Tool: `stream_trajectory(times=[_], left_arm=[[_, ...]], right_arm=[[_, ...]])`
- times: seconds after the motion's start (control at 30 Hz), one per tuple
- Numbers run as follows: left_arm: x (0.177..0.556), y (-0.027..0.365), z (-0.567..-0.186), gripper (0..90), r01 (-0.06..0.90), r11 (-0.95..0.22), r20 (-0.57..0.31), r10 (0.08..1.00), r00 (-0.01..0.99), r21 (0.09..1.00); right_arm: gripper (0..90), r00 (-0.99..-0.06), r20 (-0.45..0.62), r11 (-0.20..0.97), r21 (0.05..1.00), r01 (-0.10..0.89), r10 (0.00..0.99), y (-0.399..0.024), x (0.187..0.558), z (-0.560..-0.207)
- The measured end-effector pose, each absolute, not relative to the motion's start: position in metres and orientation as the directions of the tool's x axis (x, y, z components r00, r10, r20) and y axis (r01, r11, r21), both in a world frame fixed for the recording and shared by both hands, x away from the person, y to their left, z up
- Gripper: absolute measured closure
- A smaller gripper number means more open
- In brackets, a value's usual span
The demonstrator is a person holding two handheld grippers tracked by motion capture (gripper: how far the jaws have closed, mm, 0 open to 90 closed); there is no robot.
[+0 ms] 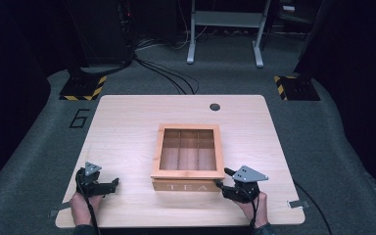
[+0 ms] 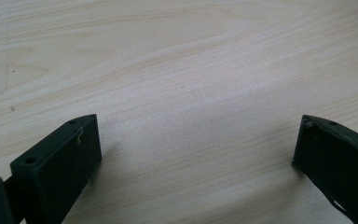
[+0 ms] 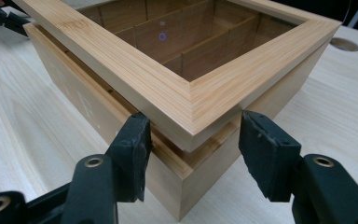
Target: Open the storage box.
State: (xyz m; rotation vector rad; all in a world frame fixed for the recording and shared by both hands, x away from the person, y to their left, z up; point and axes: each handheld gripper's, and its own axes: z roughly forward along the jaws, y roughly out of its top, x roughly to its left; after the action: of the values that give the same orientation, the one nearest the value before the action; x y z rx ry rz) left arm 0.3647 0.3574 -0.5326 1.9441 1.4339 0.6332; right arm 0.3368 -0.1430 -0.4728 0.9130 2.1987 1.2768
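At table centre: wooden tea box (image 1: pixel 188 157), glass-pane lid (image 3: pixel 191 100) slightly raised off base.

R gripper (image 3: pixel 191 154) jaws spread, straddling near-right lid corner, not pinching.

L gripper (image 2: pixel 196 154) jaws spread over bare tabletop (image 2: pixel 177 70), well apart from box.

Box prob. rigid, moderately heavy; pane fragile. Grip lid's wooden frame edge, not glass.

Table (image 1: pixel 127 122) smooth pale wood; dark room, grey carpet (image 1: pixel 323 127).

Black two-jaw left gripper (image 1: pixel 108 185), black right gripper (image 1: pixel 222 178), grey three-cornered plates on top, trailing black cables, brass-coloured rivets, dark sleeve cuffs
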Motion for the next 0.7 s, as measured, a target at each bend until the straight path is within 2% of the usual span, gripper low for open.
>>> stream_trajectory(times=[0.3,0.7], left_arm=[[0.365,0.357,-0.533,0.6,0.651,-0.206,0.011,0.957,0.291,0.731],[0.365,0.358,-0.533,0.8,0.652,-0.201,0.009,0.958,0.286,0.731]], right_arm=[[42.7,-0.677,-0.097,0.371,0.887,0.273,0.730,-0.141,0.338,-0.468],[40.1,-0.679,-0.189,0.415,0.891,0.185,0.709,-0.140,0.347,-0.444]])
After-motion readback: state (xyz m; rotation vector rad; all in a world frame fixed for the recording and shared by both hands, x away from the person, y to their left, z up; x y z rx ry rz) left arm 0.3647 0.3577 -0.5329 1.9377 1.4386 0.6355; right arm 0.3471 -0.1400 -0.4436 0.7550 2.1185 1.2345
